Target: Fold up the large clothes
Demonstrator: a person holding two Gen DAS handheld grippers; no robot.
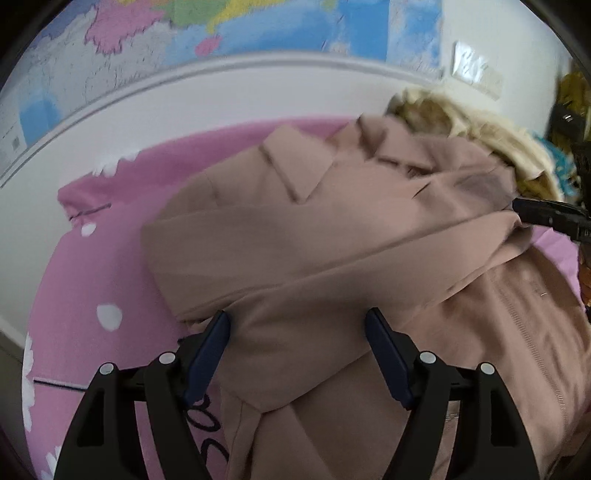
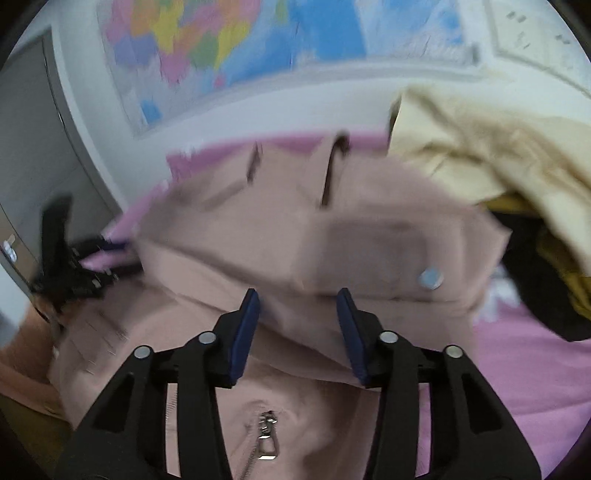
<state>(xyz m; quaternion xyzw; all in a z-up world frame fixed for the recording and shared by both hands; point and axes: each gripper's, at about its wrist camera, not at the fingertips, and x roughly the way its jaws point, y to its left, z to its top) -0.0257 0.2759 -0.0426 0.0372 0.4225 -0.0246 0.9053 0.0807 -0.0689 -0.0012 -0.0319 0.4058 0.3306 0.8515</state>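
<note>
A dusty-pink jacket [image 1: 332, 240] lies on a pink bedsheet [image 1: 103, 266], its upper part folded over the body. My left gripper [image 1: 297, 321] is open just above the folded edge, with cloth showing between its blue pads. In the right wrist view the same jacket [image 2: 332, 236] fills the middle, with a silver zipper pull [image 2: 267, 435] below. My right gripper [image 2: 299, 299] is open over the fold near a round snap button [image 2: 430, 277]. The right gripper also shows at the left view's right edge [image 1: 554, 216]; the left gripper shows at the right view's left edge [image 2: 70, 266].
A cream garment [image 2: 480, 147] and dark and mustard clothes [image 2: 554, 258] are heaped at the jacket's far right. A coloured map [image 1: 221, 33] hangs on the white wall behind the bed. A grey door [image 2: 37, 147] stands at the left.
</note>
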